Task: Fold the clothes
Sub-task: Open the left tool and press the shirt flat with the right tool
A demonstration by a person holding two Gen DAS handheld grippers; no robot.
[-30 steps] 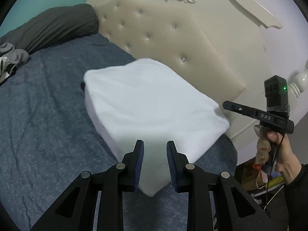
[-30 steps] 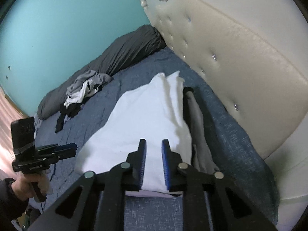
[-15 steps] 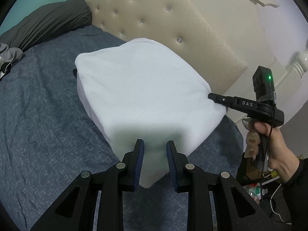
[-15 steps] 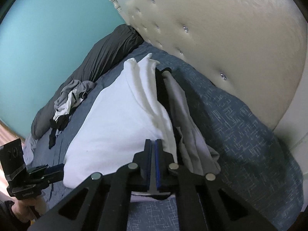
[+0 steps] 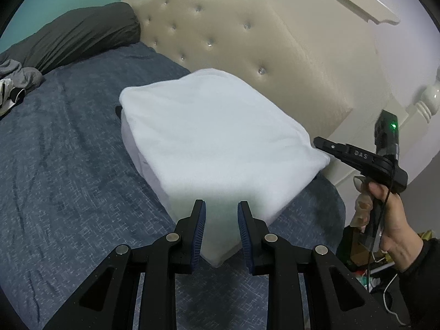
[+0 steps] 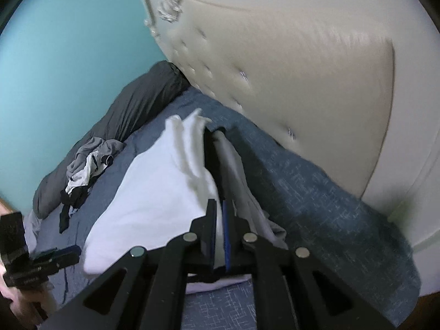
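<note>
Folded white fleece garment (image 5: pixel 214 148) sits mid-frame on the dark blue bedspread (image 5: pixel 60 170), right gripper (image 6: pixel 217 236) pinched narrow on its near edge, left gripper (image 5: pixel 218 233) hanging open at bottom centre, holding nothing.

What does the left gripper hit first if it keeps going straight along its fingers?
Most likely the folded white garment: its near corner already sits between the open left gripper fingers. Depth is unclear, so it may pass just above the blue bedspread.

Right tool (image 6: pixel 219 217) pinching white garment (image 6: pixel 154 192) edge on blue bedspread (image 6: pixel 316 192).
</note>
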